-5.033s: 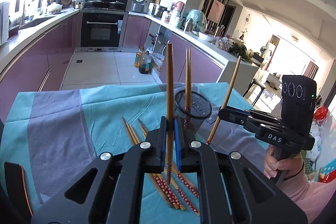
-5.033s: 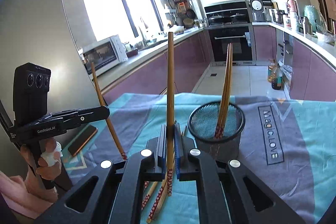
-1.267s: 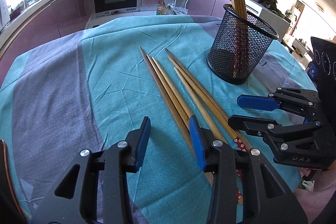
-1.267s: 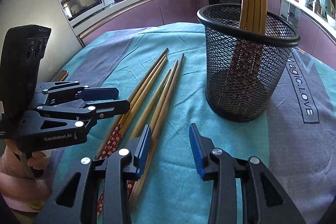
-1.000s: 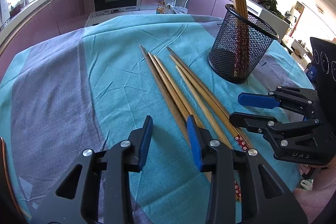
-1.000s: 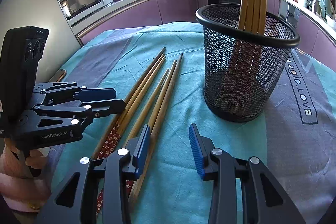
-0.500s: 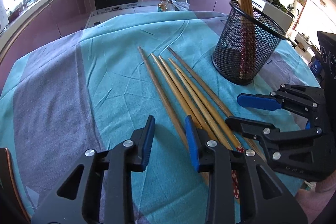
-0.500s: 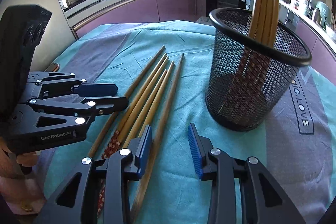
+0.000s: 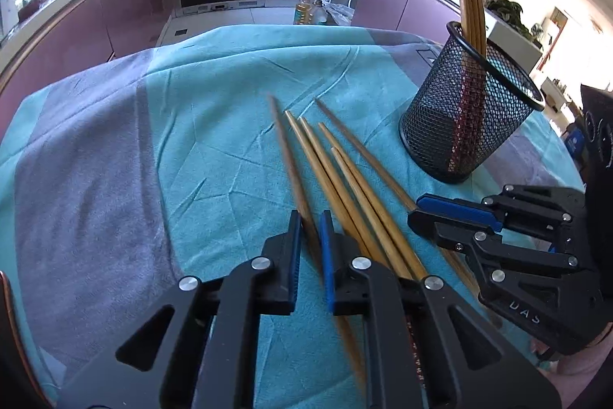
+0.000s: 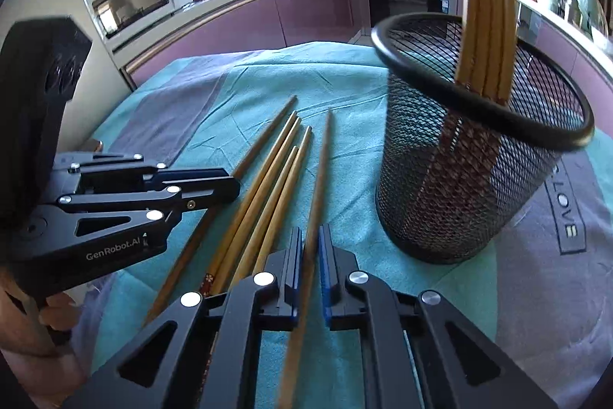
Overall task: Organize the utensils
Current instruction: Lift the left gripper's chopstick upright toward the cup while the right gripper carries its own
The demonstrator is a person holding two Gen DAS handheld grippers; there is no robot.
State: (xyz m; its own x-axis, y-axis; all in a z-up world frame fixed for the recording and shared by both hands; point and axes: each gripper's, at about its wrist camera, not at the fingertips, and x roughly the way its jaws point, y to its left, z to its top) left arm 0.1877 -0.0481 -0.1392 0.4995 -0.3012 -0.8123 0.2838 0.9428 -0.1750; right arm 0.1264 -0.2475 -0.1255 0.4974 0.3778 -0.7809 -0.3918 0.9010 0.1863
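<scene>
1. Now both tools are clamped: the left gripper (image 9: 308, 236) has its blue pads pressed on the outermost chopstick (image 9: 295, 171) at its own side of the row, and the right gripper (image 10: 311, 248) has its pads pressed on the outermost chopstick (image 10: 320, 179) at the side nearest the holder.

2. Each held stick runs straight ahead of its tool, long axis along the pointing line, thin end far away and thick end passing back under the fingers. Both lie low over the teal cloth (image 9: 214, 125); whether they are lifted clear cannot be told.

3. Between the two held sticks, three loose chopsticks (image 10: 268, 186) lie on the cloth, roughly parallel and close together.

4. The mesh holder (image 10: 459, 179) stands ahead and to the right of both tools, just beside the right gripper and farther from the left one. The right hand is therefore judged the nearer for the coming drop.

5. Four or so chopsticks (image 10: 484, 25) already lean in the holder, so a new stick likely has to be tipped upright and enter the open part of the rim.

6. Hidden or unclear: the thick patterned ends under the tools, the exact contact point on the pads, and the held sticks, which are blurred. The holder's top sticks are cut off by the frame.
</scene>
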